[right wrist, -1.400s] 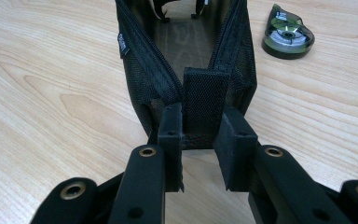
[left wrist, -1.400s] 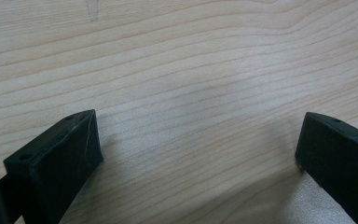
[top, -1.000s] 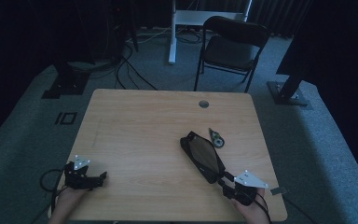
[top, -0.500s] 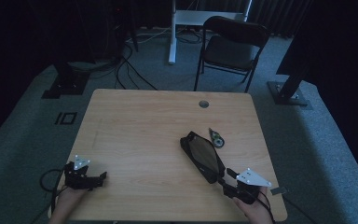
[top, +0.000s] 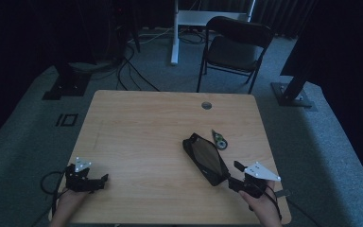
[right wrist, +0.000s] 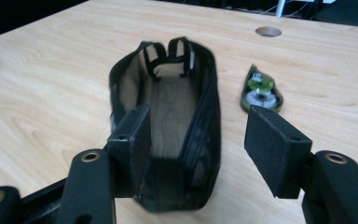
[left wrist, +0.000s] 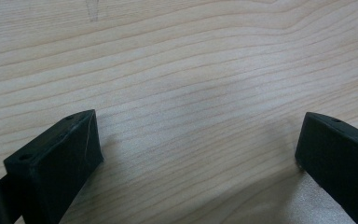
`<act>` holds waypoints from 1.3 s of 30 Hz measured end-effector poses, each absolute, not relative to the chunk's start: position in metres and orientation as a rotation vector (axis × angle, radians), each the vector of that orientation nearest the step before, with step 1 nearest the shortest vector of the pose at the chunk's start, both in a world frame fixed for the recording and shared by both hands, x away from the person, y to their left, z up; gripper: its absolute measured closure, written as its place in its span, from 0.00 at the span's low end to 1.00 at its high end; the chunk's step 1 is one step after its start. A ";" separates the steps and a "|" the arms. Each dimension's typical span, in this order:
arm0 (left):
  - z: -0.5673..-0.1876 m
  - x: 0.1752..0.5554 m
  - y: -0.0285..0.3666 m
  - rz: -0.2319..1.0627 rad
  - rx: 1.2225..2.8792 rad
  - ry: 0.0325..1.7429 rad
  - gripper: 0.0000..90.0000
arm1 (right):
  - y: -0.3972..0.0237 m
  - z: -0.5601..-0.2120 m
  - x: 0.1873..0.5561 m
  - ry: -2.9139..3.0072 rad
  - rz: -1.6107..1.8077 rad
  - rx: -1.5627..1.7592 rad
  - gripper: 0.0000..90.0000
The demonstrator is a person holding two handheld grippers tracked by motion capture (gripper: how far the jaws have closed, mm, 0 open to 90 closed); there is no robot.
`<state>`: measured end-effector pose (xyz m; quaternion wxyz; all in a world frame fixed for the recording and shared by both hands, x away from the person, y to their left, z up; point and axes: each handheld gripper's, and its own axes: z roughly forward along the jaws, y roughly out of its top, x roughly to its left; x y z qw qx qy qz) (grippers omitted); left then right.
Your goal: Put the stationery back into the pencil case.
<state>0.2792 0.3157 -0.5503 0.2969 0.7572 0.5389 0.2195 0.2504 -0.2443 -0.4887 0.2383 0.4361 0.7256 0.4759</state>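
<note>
While the right gripper (right wrist: 196,149) fingers are being opened around the mesh pouch (right wrist: 168,135), it is being left unheld; a snagged edge could drag it toward the tape dispenser (right wrist: 260,93) at two o'clock. The left gripper (left wrist: 196,154) fingers are being held wide and empty.

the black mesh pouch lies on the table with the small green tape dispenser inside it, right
Not quite: the green tape dispenser lies on the table beside the black mesh pouch, not inside it. The right gripper view shows them apart.

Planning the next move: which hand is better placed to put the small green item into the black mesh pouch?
Right, probably. The right tool sits open at the near end of the pouch, with the green item just beyond. The left tool rests open at the table's far corner.
</note>
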 end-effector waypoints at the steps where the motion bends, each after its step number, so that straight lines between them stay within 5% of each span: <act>1: -0.550 0.279 0.316 0.584 2.013 1.433 0.00 | -0.245 -0.488 0.253 1.982 1.306 1.196 0.44; 39: -0.550 0.279 0.316 0.582 2.011 1.435 0.00 | -0.261 -0.507 0.361 1.939 1.188 1.361 0.36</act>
